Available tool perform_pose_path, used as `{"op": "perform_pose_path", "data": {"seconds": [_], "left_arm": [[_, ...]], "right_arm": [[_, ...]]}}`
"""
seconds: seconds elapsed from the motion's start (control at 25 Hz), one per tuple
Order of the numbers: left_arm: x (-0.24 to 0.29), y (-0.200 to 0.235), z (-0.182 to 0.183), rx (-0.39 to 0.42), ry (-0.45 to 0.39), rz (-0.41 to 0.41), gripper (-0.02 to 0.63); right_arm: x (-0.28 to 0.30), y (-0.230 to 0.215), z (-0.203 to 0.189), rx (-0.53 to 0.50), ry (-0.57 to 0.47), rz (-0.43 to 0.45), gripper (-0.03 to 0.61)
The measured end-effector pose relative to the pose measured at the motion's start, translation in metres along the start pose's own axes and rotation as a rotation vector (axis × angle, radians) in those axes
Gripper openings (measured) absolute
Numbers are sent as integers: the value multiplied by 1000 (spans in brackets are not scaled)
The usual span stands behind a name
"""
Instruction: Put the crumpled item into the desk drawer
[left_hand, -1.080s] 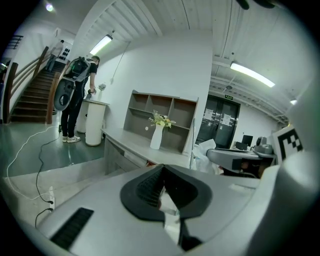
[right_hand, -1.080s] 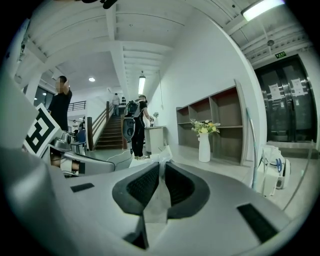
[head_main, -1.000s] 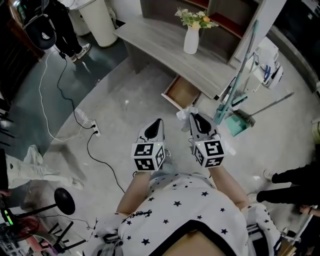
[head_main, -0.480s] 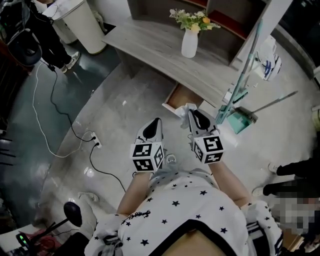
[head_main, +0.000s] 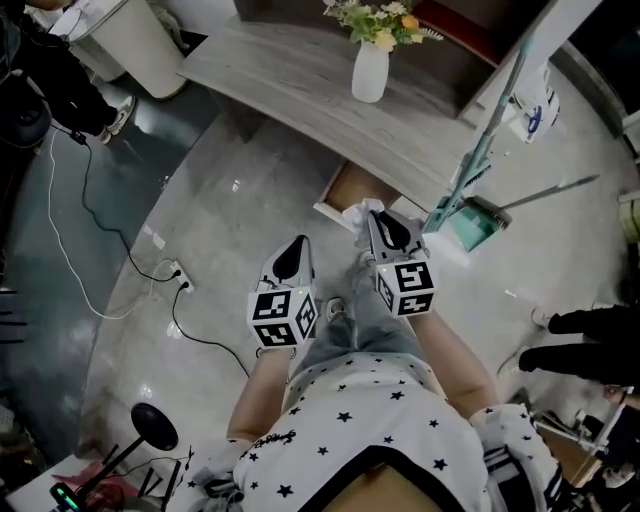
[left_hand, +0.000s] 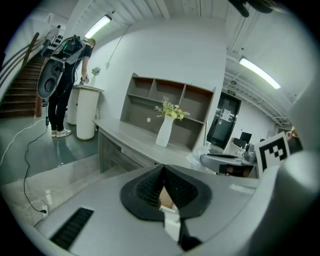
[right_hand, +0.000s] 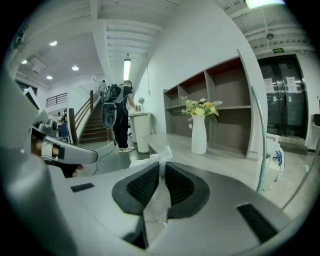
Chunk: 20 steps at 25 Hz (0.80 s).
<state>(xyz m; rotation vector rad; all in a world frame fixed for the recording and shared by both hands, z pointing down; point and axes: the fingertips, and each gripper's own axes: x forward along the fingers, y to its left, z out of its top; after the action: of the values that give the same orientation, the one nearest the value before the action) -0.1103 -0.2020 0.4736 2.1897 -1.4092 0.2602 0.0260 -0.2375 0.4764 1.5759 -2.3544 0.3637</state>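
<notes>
My right gripper (head_main: 373, 216) is shut on a crumpled white item (head_main: 357, 215), which sticks out past its tips just at the near edge of the open wooden drawer (head_main: 347, 187) under the grey desk (head_main: 300, 80). In the right gripper view the white item (right_hand: 159, 192) is pinched between the black pads (right_hand: 142, 186), and the right gripper (right_hand: 161, 165) points toward the desk. My left gripper (head_main: 298, 243) hangs to the left of the drawer over the floor. In its own view the left gripper (left_hand: 163, 169) has its jaws together with nothing held.
A white vase of flowers (head_main: 369, 68) stands on the desk, with shelving (left_hand: 170, 102) behind it. A teal dustpan and broom (head_main: 467, 225) lean right of the drawer. A cable and power strip (head_main: 175, 272) lie on the floor at left. A person's shoes (head_main: 590, 350) show at right.
The person has stepped toward the desk, so the desk and drawer stand nearer. Both grippers have come forward, and the right one with the white item now reaches the drawer's edge.
</notes>
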Motion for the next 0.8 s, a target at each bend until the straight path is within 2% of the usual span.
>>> {"op": "perform_pose_path", "data": {"seconds": [0.52,0.8], "left_arm": [[64,16,-17,-70,53,53,12],[93,25,-26,-86,67,72,12]], "right_arm": [[87,-41,-71,-90,177,53,33],[126,-53,-107,-106,255,71,34]]}}
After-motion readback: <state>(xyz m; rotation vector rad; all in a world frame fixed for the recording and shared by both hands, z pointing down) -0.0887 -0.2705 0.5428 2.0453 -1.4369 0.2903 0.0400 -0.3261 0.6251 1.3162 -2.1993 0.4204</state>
